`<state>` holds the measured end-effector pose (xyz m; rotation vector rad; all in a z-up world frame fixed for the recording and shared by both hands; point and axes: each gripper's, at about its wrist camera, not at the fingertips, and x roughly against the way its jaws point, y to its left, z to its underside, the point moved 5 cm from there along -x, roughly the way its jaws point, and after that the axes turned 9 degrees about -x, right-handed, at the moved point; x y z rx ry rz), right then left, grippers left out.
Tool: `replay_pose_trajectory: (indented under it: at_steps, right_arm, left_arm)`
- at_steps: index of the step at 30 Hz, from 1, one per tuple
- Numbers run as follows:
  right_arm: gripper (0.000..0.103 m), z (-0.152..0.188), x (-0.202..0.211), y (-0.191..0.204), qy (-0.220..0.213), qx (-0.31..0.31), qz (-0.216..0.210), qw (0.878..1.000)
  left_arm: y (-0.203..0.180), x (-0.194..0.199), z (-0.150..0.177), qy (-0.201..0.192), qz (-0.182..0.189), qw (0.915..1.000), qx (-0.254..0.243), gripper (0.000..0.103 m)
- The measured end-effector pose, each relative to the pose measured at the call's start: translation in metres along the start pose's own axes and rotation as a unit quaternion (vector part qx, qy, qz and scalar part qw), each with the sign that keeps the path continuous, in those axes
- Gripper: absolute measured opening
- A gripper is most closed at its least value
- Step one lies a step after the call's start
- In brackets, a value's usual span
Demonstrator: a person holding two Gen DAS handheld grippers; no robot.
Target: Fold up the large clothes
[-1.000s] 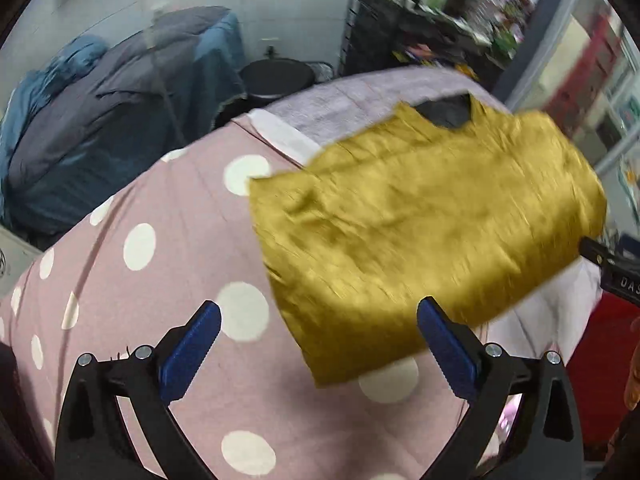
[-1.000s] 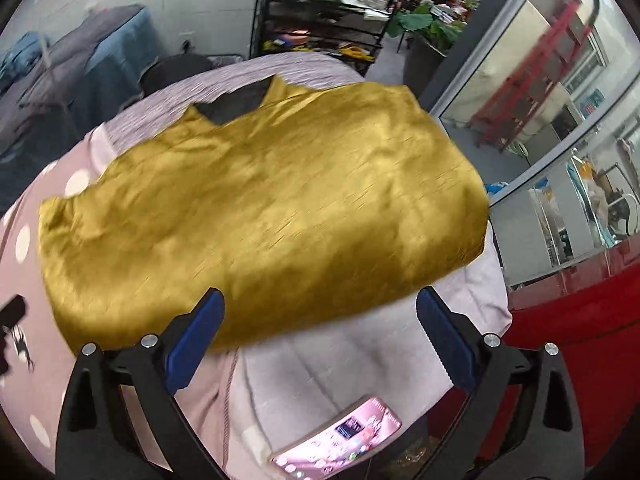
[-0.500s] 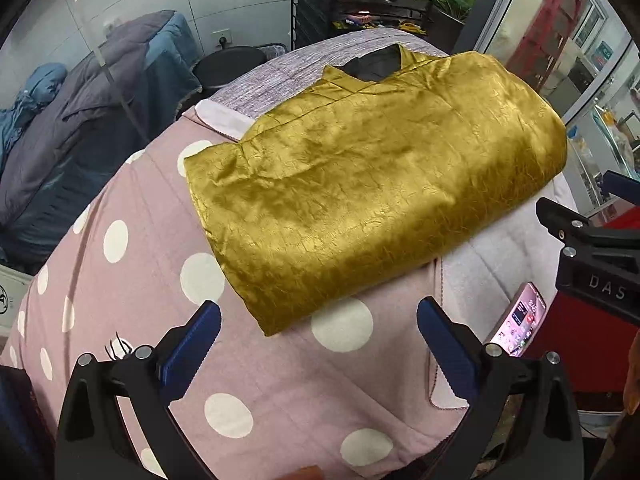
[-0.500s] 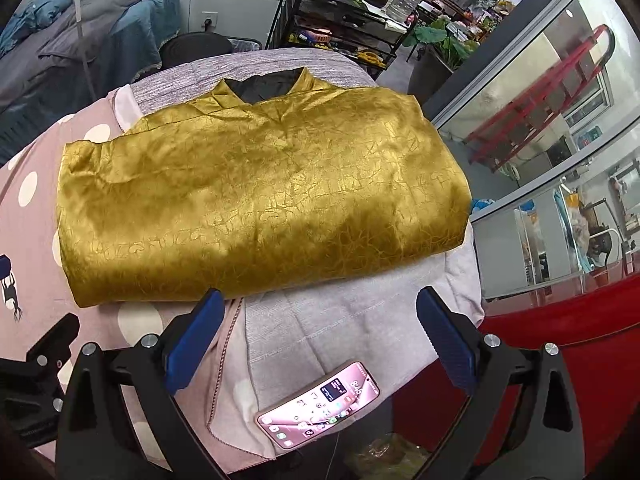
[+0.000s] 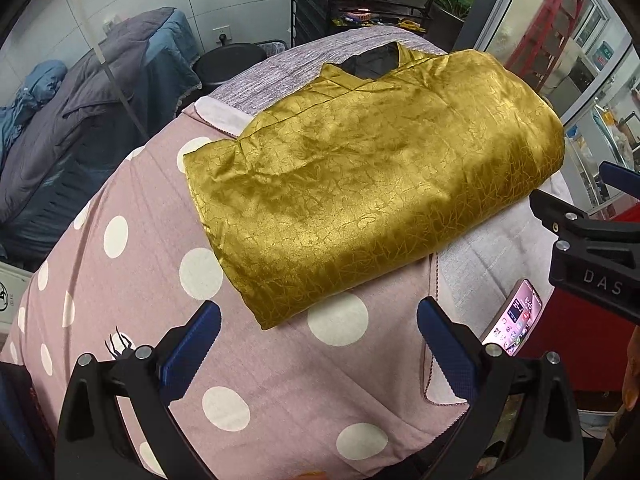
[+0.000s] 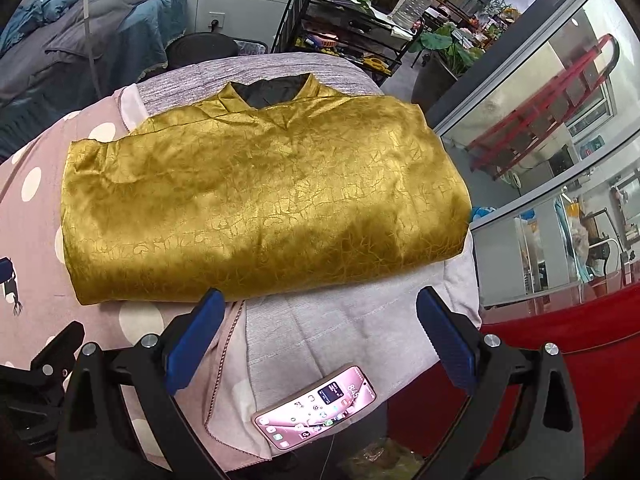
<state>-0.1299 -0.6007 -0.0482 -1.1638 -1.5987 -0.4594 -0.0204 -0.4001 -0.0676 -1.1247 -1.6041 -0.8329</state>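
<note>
Both pairs of jaws stood wide apart with nothing between them: the left gripper [image 5: 318,338] and the right gripper [image 6: 320,328] each hung clear of the cloth, near its front edge. From the left jaws the folded gold garment [image 5: 372,184] lay toward twelve to one o'clock; from the right jaws it lay at about eleven to twelve, its near edge just beyond the blue left fingertip [image 6: 200,320]. Its long axis ran across both views, nine to three, collar [image 6: 272,92] at the far side. By my reckoning the right gripper was the nearer, and the fold looked close to finished. Beneath lay a pink polka-dot sheet [image 5: 168,280] over a grey cover [image 6: 340,320]; a phone [image 6: 316,404] rested at six o'clock. Beyond stood a black shelf rack [image 6: 352,28] and bedding [image 5: 80,128].
</note>
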Motion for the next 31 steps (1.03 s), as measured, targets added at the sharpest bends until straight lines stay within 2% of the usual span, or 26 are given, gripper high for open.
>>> replay_pose_trajectory:
  at_steps: [13,20,27,31]
  right_arm:
    - [0.095,-0.0022,-0.0056,0.0022,0.007,0.000,-0.005,1.000]
    - [0.095,-0.0027,-0.0075,0.0032,0.009,0.001,-0.005,1.000]
    - [0.095,-0.0034,-0.0067,0.0033,0.009,0.000,-0.004,1.000]
    - [0.095,-0.0035,-0.0067,0.0030,0.009,-0.001,-0.004,1.000]
  left_arm:
    - [0.0018,-0.0053,0.0007,0.011,0.004,0.9999,0.005,0.097]
    - [0.0037,0.0024,-0.0026,-0.016,-0.006,0.9998,0.008,0.097]
    - [-0.0006,-0.0035,-0.0008,0.006,0.012,0.9999,0.003,0.097]
    - [-0.0013,-0.0021,-0.0004,0.005,0.008,1.0000,-0.001,0.097]
